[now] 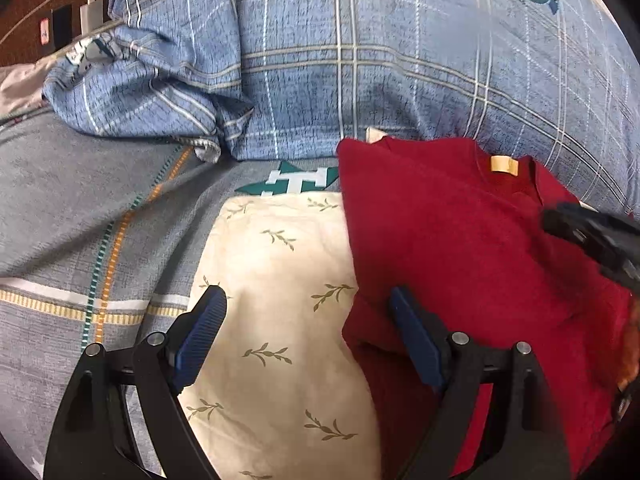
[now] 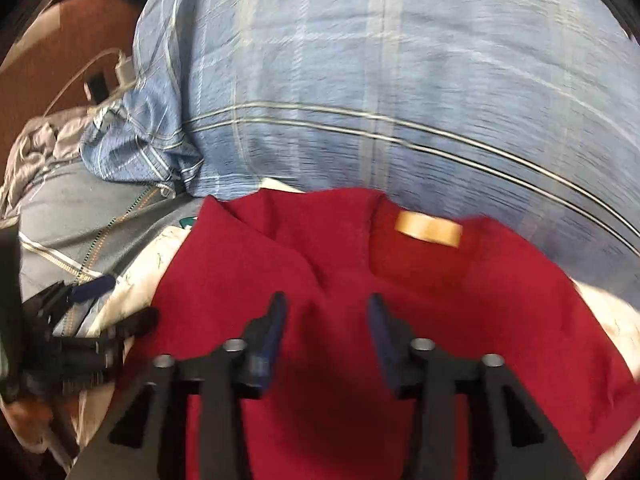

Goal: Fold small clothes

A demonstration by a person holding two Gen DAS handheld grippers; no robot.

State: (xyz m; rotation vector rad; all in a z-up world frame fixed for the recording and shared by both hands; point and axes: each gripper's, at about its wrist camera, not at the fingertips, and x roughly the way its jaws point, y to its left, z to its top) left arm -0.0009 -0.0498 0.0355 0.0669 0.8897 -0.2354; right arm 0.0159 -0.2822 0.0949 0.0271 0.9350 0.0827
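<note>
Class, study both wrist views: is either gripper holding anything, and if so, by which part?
Nothing is held. The left gripper stands wide open over the cream leaf-print cloth, and the right gripper is open above the red shirt, gripping nothing.

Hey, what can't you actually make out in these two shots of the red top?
- Red top: lower hem cut off by both views' bottom edges.
- Neck label: text lost to motion blur, right view; too small, left view.
- Right tool: only a blurred part shows, left view.
</note>
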